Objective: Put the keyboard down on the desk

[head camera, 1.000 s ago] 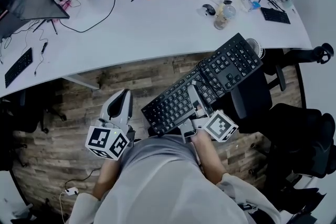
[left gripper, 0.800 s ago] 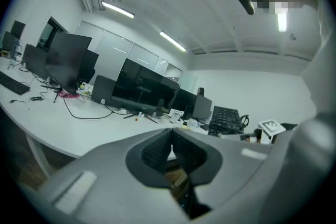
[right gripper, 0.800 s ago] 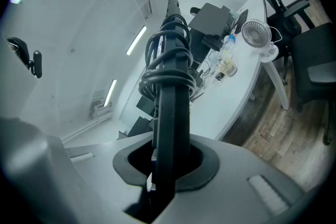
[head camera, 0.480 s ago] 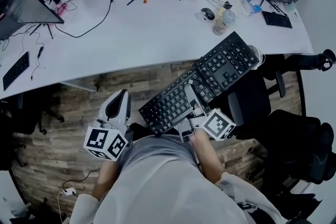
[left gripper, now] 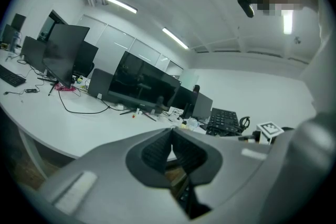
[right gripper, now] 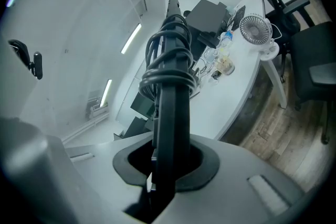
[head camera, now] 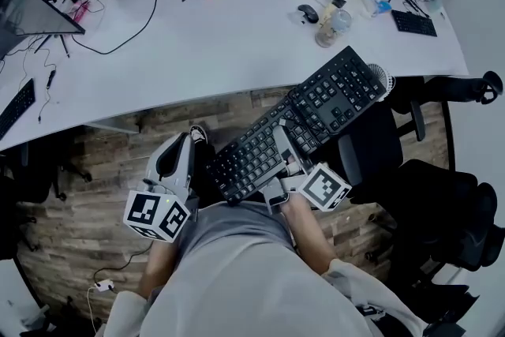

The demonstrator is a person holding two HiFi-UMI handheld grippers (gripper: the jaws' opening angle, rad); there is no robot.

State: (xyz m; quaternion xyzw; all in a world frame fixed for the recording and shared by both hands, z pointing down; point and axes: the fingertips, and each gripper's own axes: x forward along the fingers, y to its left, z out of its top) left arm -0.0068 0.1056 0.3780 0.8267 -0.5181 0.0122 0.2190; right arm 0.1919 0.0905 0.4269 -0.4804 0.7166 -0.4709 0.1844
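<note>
1. A white curved desk point(head camera: 237, 35) stands ahead over wooden floor.
2. The keyboard point(head camera: 296, 126), held in the air, has drifted nearer; its far end now reaches the desk's edge, so set-down looks close.
3. Keys up, its long axis runs diagonally from the person's lap toward the desk.
4. The right gripper point(head camera: 282, 140) has its fingers clamped on the keyboard; the left gripper point(head camera: 193, 140) has its fingers pressed together, empty.
</note>
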